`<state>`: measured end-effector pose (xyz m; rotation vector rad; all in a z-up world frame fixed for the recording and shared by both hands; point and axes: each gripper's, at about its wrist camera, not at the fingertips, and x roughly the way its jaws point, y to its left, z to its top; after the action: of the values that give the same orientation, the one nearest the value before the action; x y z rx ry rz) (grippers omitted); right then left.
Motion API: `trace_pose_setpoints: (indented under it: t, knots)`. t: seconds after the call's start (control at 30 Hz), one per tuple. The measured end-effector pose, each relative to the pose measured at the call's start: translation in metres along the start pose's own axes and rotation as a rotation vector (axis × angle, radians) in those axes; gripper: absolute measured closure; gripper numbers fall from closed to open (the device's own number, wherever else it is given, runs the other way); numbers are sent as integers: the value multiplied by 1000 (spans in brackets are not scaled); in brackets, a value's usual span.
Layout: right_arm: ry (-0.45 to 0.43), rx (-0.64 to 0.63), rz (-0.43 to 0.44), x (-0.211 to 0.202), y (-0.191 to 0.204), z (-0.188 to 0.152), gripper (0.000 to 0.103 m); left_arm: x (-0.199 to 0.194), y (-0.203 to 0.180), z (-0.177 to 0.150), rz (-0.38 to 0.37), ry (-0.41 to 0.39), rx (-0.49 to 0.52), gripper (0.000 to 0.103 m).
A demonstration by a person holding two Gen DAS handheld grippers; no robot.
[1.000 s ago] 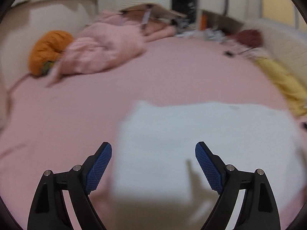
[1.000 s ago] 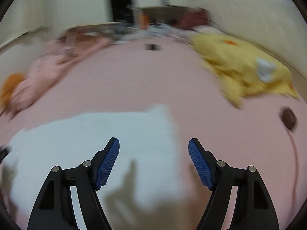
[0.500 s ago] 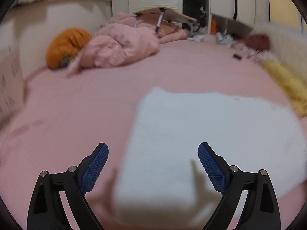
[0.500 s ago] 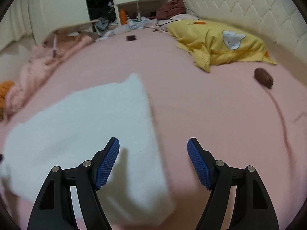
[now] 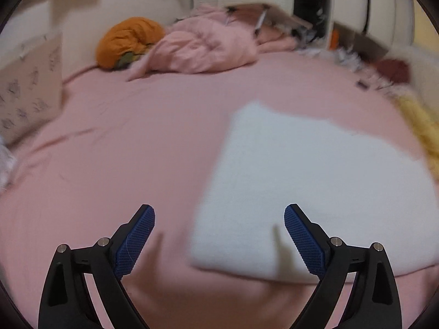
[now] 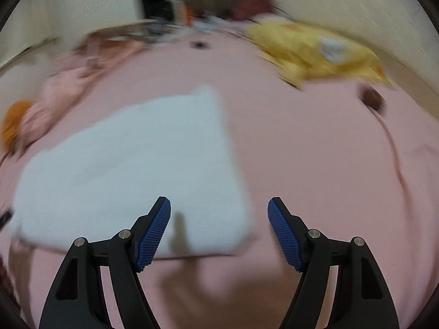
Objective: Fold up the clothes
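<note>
Sliding rightward in the left view since a second ago, the cloth [image 5: 310, 189] lies folded; both grippers [image 5: 219, 235] [image 6: 219, 230] gape empty beside its near corners.

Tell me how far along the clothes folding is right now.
Done: the white cloth lies on the pink bed as a flat rectangle. In hand: nothing; the left gripper and right gripper hover open above its near corners. Left: any further fold.

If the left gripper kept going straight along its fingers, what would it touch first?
Probably the near left edge of the white folded cloth on the pink sheet; the open left gripper straddles that edge, though blur leaves depth unclear.
</note>
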<state>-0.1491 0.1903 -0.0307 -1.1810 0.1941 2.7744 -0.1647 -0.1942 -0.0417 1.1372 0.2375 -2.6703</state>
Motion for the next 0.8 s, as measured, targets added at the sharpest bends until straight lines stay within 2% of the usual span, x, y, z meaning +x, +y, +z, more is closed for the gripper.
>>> trace_pose_setpoints:
  t: [0.07, 0.1, 0.2, 0.27, 0.3, 0.33, 0.37, 0.4, 0.47, 0.53, 0.6, 0.7, 0.8]
  knots:
    - [0, -149, 15, 2, 37, -6, 29, 14, -23, -8, -44, 63, 57, 8]
    - [12, -172, 18, 6, 43, -10, 29, 23, -30, -13, -24, 96, 89, 7]
    - [77, -75, 8, 21, 19, -16, 29, 27, -24, -20, -8, 84, 122, 7]
    - [92, 15, -17, 22, -12, -21, 30, 25, -13, -18, 43, 94, 137, 6]
    - [113, 61, -55, 23, -28, -23, 30, 25, -2, -17, 87, 107, 131, 6]
    - [126, 105, -38, 20, -39, -26, 30, 25, 10, -16, 98, 119, 103, 6]
    - [129, 148, -3, 15, -50, -26, 30, 25, 25, -13, 90, 133, 54, 6]
    - [129, 154, -22, 8, -52, -25, 30, 21, 42, -10, 81, 141, -6, 6]
    - [96, 98, -97, -11, -44, -22, 30, 9, 65, -9, 112, 132, -70, 6]
    - [50, 42, -122, -30, -34, -17, 29, -7, 74, -12, 155, 118, -61, 6]
    - [28, 31, -61, -50, -23, -16, 29, -24, 70, -17, 138, 124, -44, 6]
    - [-27, -22, 14, -84, -2, -28, 28, -50, 50, -35, 51, 126, -32, 6]
    - [-58, -69, 33, -110, 23, -46, 28, -72, 20, -60, -24, 153, -5, 6]
